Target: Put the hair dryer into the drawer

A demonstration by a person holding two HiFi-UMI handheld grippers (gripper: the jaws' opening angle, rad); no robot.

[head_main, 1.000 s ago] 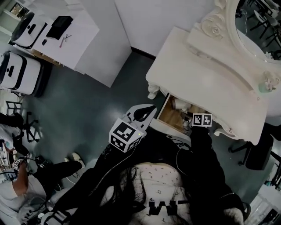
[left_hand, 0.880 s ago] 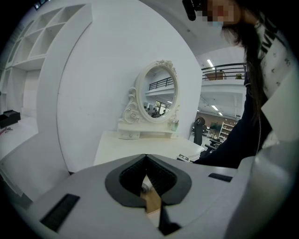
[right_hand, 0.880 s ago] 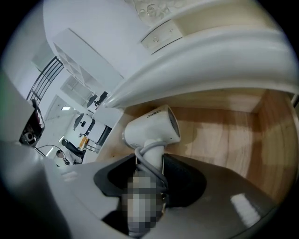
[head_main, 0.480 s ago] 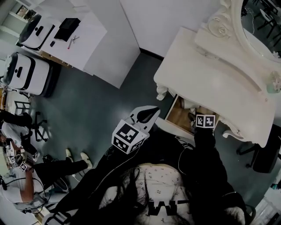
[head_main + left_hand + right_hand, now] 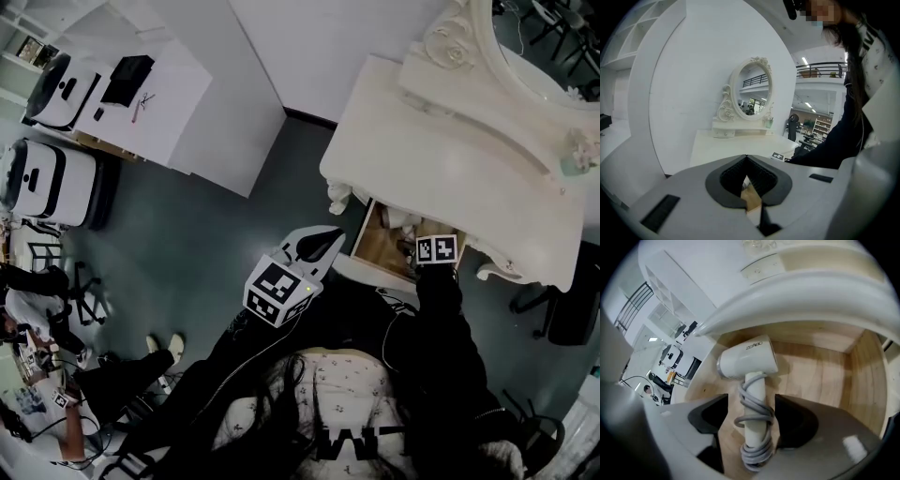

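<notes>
A white hair dryer [image 5: 749, 359] with its grey cord wound round the handle lies on the wooden floor of the open drawer [image 5: 820, 376]. My right gripper [image 5: 750, 412] reaches down into that drawer with the handle between its jaws. The jaws are opening and the dark pads [image 5: 715, 411] stand off the handle. In the head view its marker cube [image 5: 436, 249] covers the drawer [image 5: 380, 246] under the white dressing table [image 5: 441, 159]. My left gripper [image 5: 323, 242] hovers left of the drawer, jaws together and holding nothing, and it is also seen in its own view [image 5: 746, 157].
An oval mirror [image 5: 751, 93] stands on the dressing table's back. A white partition [image 5: 234, 112] and white desk [image 5: 141, 84] lie to the left, with two white cases [image 5: 42, 164] beside them. A seated person's legs [image 5: 122, 366] are at the lower left. A dark chair [image 5: 572, 309] is at the right.
The head view has swayed a little. Both grippers keep nearly the same places, the right one still over the open drawer.
</notes>
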